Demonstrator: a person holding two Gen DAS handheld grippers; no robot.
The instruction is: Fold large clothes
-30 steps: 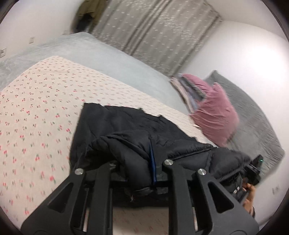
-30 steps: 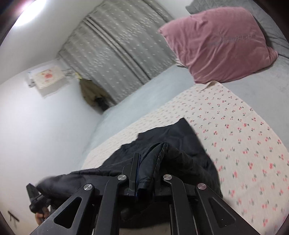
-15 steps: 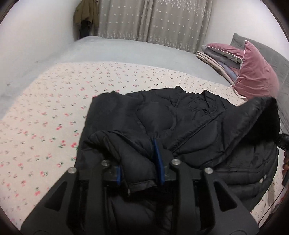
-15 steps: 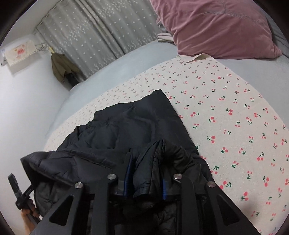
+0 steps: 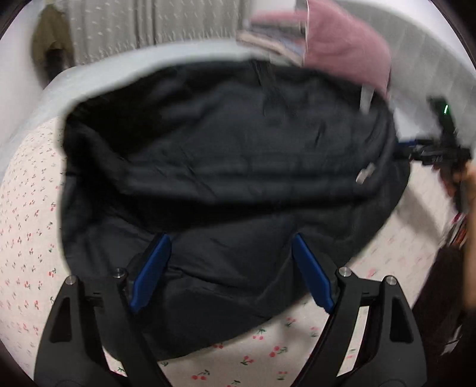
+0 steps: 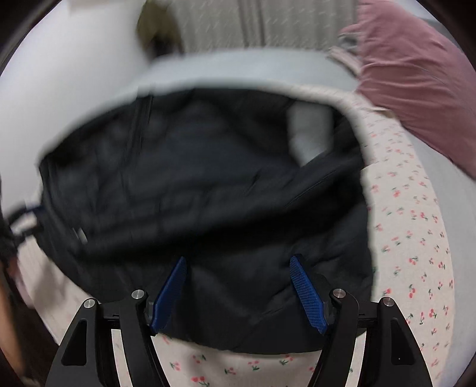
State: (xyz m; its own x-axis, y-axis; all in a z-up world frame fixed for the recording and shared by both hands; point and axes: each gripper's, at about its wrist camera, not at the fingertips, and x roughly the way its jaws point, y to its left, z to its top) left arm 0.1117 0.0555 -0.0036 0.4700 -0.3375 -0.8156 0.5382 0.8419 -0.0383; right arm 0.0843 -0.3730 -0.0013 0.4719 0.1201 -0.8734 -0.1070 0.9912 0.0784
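A large black padded jacket [image 5: 232, 166] lies folded over on the cherry-print sheet [image 5: 26, 214]; it also fills the right wrist view [image 6: 193, 190]. Both views are motion-blurred. My left gripper [image 5: 230, 247] is open, its blue pads [image 5: 151, 271] spread wide over the jacket's near edge, holding nothing. My right gripper [image 6: 238, 268] is open too, its blue pads [image 6: 306, 294] wide apart above the jacket's near hem. The right gripper also shows at the right edge of the left wrist view [image 5: 437, 151].
A pink pillow [image 6: 416, 68] sits at the head of the bed, with folded bedding [image 5: 267, 32] beside it. Grey curtains [image 5: 142, 26] and a hanging olive garment [image 5: 50, 35] stand behind. The grey blanket [image 6: 238, 68] lies beyond the sheet.
Both grippers have let go of the jacket hem and opened wide. The lifted half of the jacket has dropped forward over the rest, and both grippers have drawn back.
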